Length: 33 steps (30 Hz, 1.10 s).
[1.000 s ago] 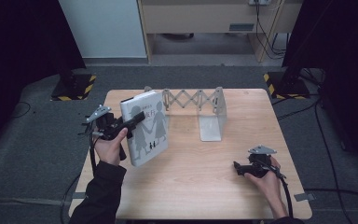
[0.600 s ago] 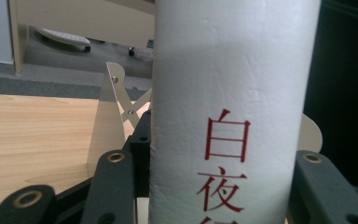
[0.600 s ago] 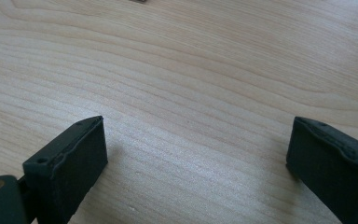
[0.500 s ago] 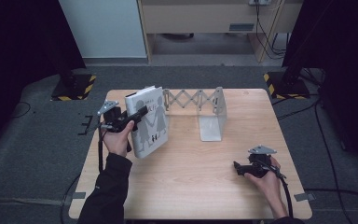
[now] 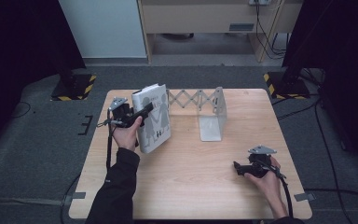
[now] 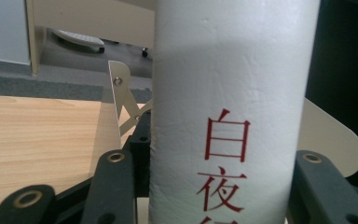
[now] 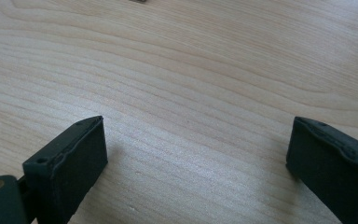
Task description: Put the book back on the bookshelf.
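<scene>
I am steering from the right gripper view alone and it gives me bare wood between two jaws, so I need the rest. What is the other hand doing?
Observer: The left gripper is shut on a white book, held upright near the table's far left.
Operator: Which part of the book is clamped?
Observer: Its spine, which carries red characters and sits between the two jaws.
Operator: Anything near it?
Observer: A metal expanding book rack stands just to the book's right, with its end plate facing my side.
Operator: And my gripper?
Observer: The right gripper rests open near the table's near right corner, holding nothing.
</scene>
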Motion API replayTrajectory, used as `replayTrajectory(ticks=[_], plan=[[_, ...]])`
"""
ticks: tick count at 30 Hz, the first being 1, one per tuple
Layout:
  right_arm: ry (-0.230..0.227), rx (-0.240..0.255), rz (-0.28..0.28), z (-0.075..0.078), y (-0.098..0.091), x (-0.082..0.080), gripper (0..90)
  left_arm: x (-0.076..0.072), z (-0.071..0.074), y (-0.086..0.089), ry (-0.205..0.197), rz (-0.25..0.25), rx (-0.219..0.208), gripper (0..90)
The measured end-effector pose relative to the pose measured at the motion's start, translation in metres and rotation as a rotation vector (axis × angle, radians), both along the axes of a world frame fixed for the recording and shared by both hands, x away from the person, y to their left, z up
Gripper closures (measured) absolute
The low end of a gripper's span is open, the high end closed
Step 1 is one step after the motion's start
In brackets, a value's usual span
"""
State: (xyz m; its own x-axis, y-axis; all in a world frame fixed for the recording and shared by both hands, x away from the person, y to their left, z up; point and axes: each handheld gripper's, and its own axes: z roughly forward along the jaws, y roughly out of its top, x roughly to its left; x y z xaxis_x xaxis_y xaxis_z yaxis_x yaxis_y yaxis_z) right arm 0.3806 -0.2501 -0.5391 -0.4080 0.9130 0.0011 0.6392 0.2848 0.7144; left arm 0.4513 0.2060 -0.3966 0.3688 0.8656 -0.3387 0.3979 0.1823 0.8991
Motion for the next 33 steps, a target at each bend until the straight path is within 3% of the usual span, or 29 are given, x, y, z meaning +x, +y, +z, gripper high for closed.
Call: replayTrajectory(ticks=[19,24,30,33], plan=[[0.001,0.0,0.0,0.0,0.0,0.0,5.2,0.007,-0.011,-0.009,-0.019,0.016,0.062,52.6],[0.002,0.001,0.001,0.0,0.0,0.0,5.2,0.009,-0.014,-0.006,-0.018,0.027,0.044,52.6],[0.002,0.001,0.001,0.0,0.0,0.0,5.2,0.011,-0.016,-0.006,-0.032,0.04,0.065,52.6],[0.002,0.001,0.002,0.0,0.0,0.0,5.2,0.01,-0.018,-0.005,-0.037,0.038,0.05,52.6]])
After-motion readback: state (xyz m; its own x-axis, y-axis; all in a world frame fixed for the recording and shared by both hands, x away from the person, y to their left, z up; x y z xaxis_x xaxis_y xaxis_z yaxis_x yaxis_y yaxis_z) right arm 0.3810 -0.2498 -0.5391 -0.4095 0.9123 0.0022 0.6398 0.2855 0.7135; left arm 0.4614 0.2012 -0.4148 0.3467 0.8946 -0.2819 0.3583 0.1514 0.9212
